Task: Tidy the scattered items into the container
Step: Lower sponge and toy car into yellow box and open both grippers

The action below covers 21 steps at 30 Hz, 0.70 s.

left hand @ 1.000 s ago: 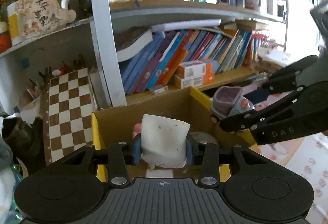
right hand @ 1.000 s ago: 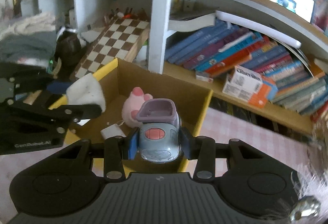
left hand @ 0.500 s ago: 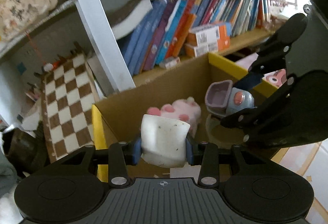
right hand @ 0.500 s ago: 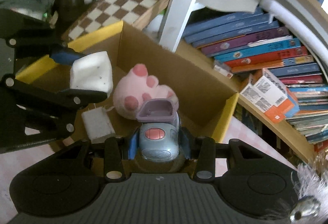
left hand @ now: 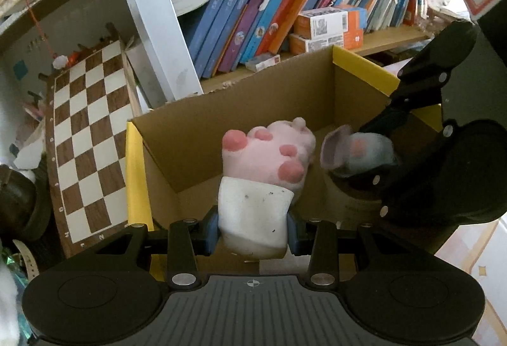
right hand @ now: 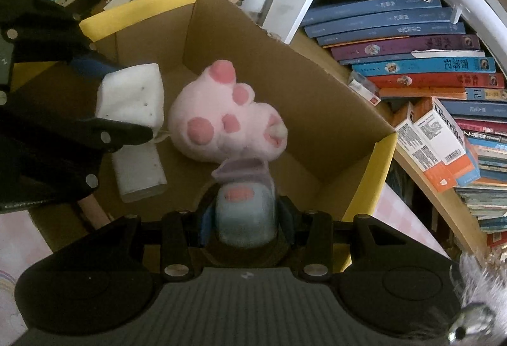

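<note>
1. Over the open cardboard box (left hand: pixel 240 111) with yellow flaps, both grippers are held above its inside.
2. The left gripper (left hand: pixel 253 227) is closed on a white sponge block (left hand: pixel 253 217); the blue pads (left hand: pixel 211 230) press its two sides, and the block has small dark spots.
3. The right gripper (right hand: pixel 244 219) is closed around a small blue-grey toy car (right hand: pixel 244 213) with a lilac top and a red spot; the toy looks blurred in both views.
4. On the floor of the box lies a pink plush paw (right hand: pixel 221 121), between the two held things.
5. A second white block (right hand: pixel 139 171) lies flat on the box floor, just beside the paw, under the left gripper's finger.
6. Behind the box stand a checkered board (left hand: pixel 85 137) and a shelf of books (right hand: pixel 412 60).
7. The box stands on a pink patterned surface (right hand: pixel 19 238).
</note>
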Each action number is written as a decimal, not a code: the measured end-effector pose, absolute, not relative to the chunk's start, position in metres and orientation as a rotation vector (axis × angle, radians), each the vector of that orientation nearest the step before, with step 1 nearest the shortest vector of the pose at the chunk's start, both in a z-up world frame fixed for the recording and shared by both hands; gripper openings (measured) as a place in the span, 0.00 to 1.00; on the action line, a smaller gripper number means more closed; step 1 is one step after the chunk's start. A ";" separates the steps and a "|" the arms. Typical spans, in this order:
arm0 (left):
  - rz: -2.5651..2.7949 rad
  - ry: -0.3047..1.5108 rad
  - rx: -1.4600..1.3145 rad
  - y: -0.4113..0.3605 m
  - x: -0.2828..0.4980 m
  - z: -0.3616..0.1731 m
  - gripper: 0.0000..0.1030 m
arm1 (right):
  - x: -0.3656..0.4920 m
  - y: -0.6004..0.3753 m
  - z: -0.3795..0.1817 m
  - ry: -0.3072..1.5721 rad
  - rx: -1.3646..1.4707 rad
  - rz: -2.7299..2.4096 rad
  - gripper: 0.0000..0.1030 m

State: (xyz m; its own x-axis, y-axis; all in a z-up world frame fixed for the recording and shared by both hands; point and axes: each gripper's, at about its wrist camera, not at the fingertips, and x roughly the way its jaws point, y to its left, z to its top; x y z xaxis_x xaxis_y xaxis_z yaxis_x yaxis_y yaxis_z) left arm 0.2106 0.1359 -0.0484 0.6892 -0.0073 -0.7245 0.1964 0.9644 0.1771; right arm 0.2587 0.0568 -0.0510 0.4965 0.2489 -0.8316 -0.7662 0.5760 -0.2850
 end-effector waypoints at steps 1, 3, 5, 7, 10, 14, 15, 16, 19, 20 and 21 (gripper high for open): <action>-0.116 0.805 0.249 0.136 0.211 -0.049 0.38 | 0.259 0.057 -0.051 0.833 -0.719 0.684 0.38; -0.118 0.806 0.249 0.136 0.212 -0.049 0.38 | 0.259 0.058 -0.052 0.831 -0.721 0.686 0.38; -0.121 0.807 0.248 0.136 0.213 -0.049 0.39 | 0.259 0.058 -0.052 0.830 -0.719 0.686 0.38; -0.125 0.807 0.244 0.137 0.213 -0.049 0.41 | 0.260 0.058 -0.051 0.828 -0.713 0.684 0.37; -0.123 0.798 0.243 0.136 0.212 -0.048 0.43 | 0.260 0.057 -0.050 0.817 -0.702 0.672 0.47; -0.112 0.783 0.252 0.134 0.210 -0.045 0.53 | 0.259 0.052 -0.044 0.796 -0.684 0.658 0.52; -0.110 0.779 0.254 0.133 0.209 -0.044 0.60 | 0.259 0.051 -0.042 0.791 -0.678 0.655 0.52; -0.112 0.769 0.251 0.133 0.207 -0.041 0.62 | 0.258 0.049 -0.040 0.786 -0.668 0.653 0.53; -0.124 0.729 0.234 0.131 0.200 -0.031 0.67 | 0.256 0.042 -0.030 0.767 -0.623 0.644 0.56; -0.121 0.715 0.235 0.129 0.197 -0.027 0.71 | 0.255 0.039 -0.027 0.761 -0.605 0.640 0.56; -0.117 0.701 0.237 0.127 0.194 -0.023 0.73 | 0.253 0.036 -0.023 0.754 -0.588 0.634 0.58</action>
State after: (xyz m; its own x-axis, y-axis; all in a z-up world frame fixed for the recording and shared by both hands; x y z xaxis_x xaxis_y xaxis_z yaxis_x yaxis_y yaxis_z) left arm 0.1944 0.1274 -0.0230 0.7589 -0.0274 -0.6506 0.1860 0.9666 0.1763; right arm 0.2530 0.0360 -0.0229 0.5658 0.3056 -0.7658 -0.7022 0.6654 -0.2532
